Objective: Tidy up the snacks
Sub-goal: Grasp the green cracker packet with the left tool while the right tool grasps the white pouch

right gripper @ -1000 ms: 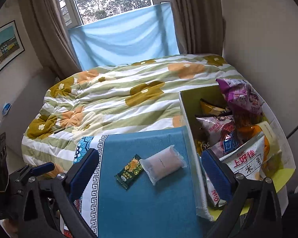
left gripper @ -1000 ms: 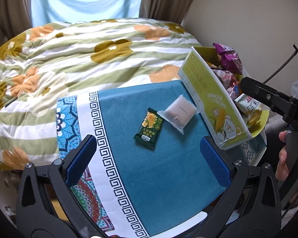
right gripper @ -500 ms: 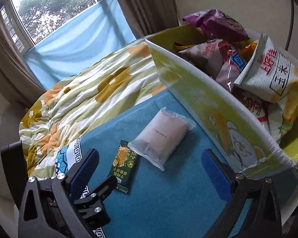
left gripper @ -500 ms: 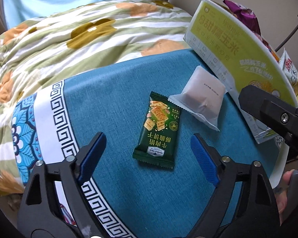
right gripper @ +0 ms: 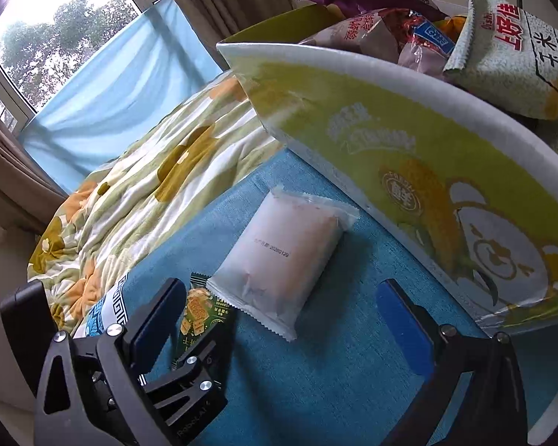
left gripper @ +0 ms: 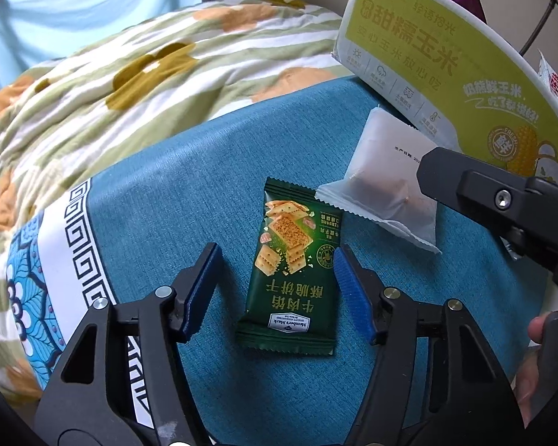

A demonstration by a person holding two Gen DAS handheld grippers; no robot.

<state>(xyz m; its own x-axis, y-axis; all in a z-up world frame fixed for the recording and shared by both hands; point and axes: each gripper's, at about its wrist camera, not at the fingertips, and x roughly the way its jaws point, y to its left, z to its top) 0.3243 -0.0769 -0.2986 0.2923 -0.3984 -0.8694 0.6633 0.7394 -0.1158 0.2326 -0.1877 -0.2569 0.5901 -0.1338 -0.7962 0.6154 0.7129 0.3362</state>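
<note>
The left gripper (left gripper: 277,282), fingers apart, straddles a flat dark-green foil cracker packet (left gripper: 292,278) on teal cloth (left gripper: 167,200). The right gripper (right gripper: 282,329) (also spread) frames a frosted white pouch (right gripper: 282,256) beside the yellow-green snack box (right gripper: 409,141). Closing flat could skid the slick packet.

Both the left gripper (left gripper: 277,286) and the right gripper (right gripper: 282,330) are matte black plastic frames with triangular cut-outs, silver screw heads behind the jaws, blue ribbed pads (left gripper: 349,293) on the inner finger faces, and bare fingertips (left gripper: 537,329) of skin beside the right handle.
</note>
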